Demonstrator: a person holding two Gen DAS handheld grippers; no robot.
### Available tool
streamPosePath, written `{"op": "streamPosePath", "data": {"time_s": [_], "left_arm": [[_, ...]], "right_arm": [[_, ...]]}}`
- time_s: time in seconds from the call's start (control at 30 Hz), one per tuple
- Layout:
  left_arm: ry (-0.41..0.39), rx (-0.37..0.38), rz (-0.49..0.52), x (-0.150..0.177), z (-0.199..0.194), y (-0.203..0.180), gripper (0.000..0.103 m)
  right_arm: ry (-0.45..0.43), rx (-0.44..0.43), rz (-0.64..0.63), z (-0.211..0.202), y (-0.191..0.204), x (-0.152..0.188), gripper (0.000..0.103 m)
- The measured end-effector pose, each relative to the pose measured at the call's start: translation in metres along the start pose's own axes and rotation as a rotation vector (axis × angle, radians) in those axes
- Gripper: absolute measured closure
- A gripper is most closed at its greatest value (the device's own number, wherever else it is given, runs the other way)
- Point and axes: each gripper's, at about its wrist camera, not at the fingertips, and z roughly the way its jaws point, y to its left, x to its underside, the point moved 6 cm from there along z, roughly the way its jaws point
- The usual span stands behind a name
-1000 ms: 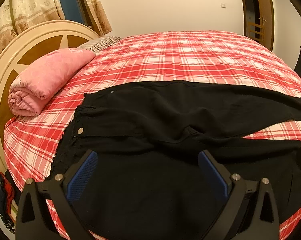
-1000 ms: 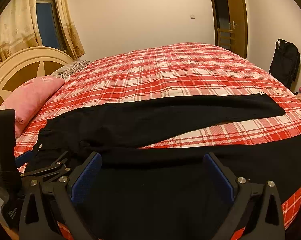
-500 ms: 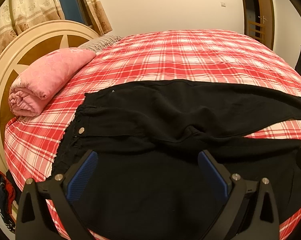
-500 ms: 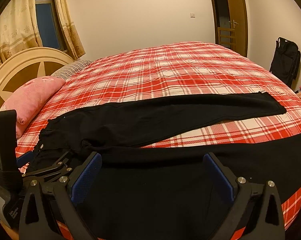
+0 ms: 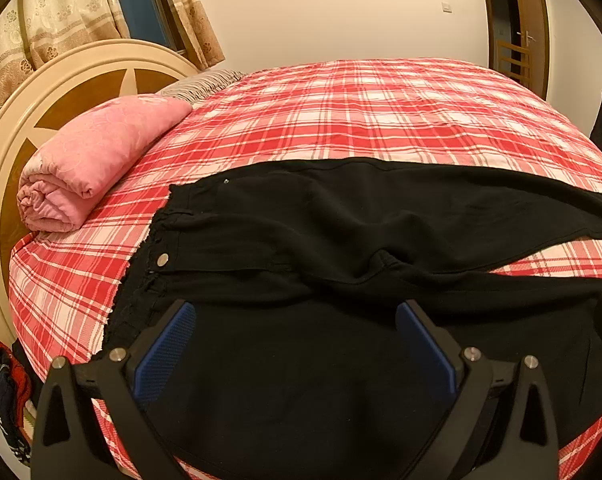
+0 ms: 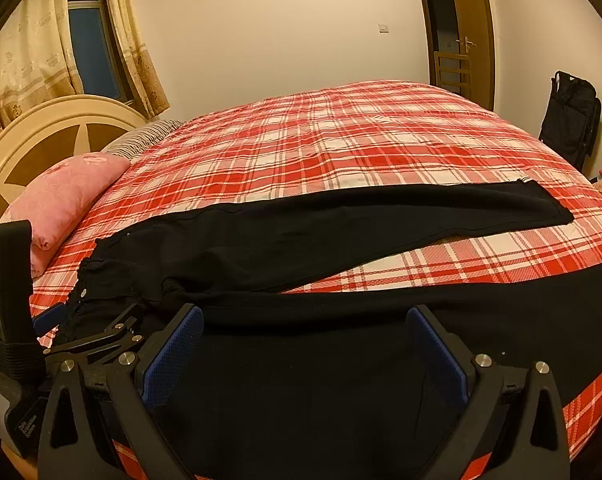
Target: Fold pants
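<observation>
Black pants [image 5: 341, 232] lie spread flat on the red plaid bed, waist with a silver button [image 5: 163, 259] to the left, legs running right. In the right wrist view the pants [image 6: 321, 236] show one leg ending at the far right and the other along the near edge. My left gripper [image 5: 293, 320] is open and empty, hovering over the near leg by the waist. My right gripper [image 6: 305, 320] is open and empty over the near leg further right. The left gripper [image 6: 81, 340] also shows at the left of the right wrist view.
A rolled pink blanket [image 5: 93, 160] lies at the head of the bed [image 5: 381, 112] by the round cream headboard [image 5: 61, 88]. A striped pillow [image 5: 201, 84] sits behind it. A black bag [image 6: 569, 120] stands by the wall near the door [image 6: 461, 40].
Both grippers have drifted very slightly; the view of the pants has shifted a little. Nothing was taken hold of or let go.
</observation>
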Motion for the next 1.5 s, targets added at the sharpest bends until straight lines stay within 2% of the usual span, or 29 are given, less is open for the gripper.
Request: {"op": "streamPosePath", "data": {"time_s": [1.2,1.5], "left_arm": [[0.026,0.007,-0.001,0.003,0.013,-0.004,0.0],[0.039,0.022,-0.014,-0.006,0.023,0.006,0.0]], "right_arm": [[0.035,0.001,-0.006,0.017,0.001,0.003,0.001],[0.039,-0.036,-0.046,0.038,0.004,-0.018,0.001]]}}
